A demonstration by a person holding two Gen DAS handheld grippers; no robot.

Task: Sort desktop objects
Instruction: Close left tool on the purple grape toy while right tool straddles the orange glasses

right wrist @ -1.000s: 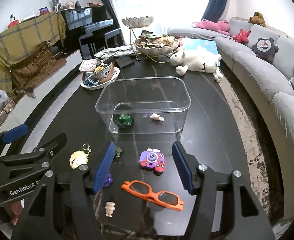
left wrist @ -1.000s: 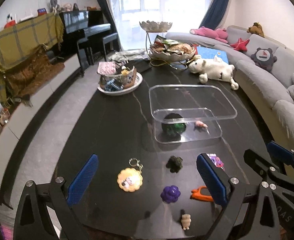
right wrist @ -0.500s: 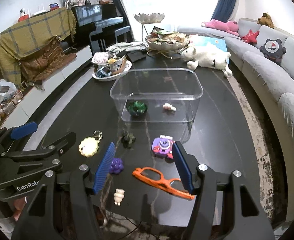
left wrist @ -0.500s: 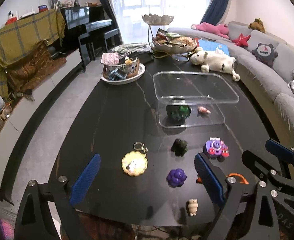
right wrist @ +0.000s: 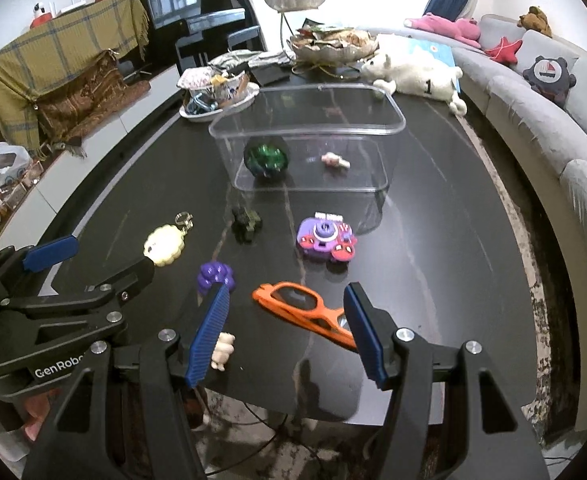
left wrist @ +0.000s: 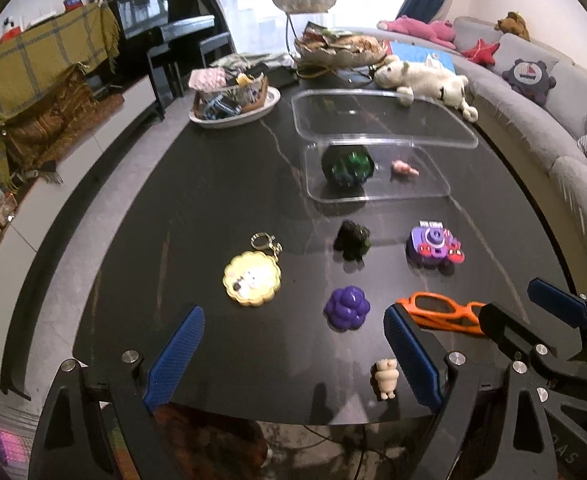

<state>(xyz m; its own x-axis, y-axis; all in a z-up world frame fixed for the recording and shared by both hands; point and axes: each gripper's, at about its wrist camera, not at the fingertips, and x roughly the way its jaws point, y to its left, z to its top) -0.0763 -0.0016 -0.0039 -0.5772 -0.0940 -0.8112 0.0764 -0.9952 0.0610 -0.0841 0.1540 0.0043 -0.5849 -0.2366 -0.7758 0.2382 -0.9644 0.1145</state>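
2 small things lie inside the clear plastic bin (right wrist: 307, 132) in the middle of the dark tabletop (right wrist: 433, 240): a green ball (right wrist: 266, 157) and a little pink figure (right wrist: 334, 160). 6 more lie loose on the near side of it: a yellow cookie-shaped keychain (left wrist: 253, 278), a dark green toy (left wrist: 351, 239), a purple toy camera (right wrist: 325, 238), a purple grape-like piece (left wrist: 346, 307), orange glasses (right wrist: 305, 312) and a small cream figurine (left wrist: 385, 379) close to the edge. If the bin is where everything belongs, I would judge the sorting partly done, with those 6 left.

The left claw (left wrist: 293, 354) hangs wide over the near edge, holding nothing. The right claw (right wrist: 285, 332) is also spread wide and empty, with the glasses lying between its blades in its own view.

The surface is glossy black stone with pale veins, so it reflects the window. Farther back stand a bowl of oddments (left wrist: 233, 100), a tiered snack stand (right wrist: 325, 40) and a white plush animal (right wrist: 417, 76). A grey sofa (right wrist: 553, 92) curves along the right; a black piano (left wrist: 165, 32) and a plaid throw (left wrist: 33, 68) sit left.
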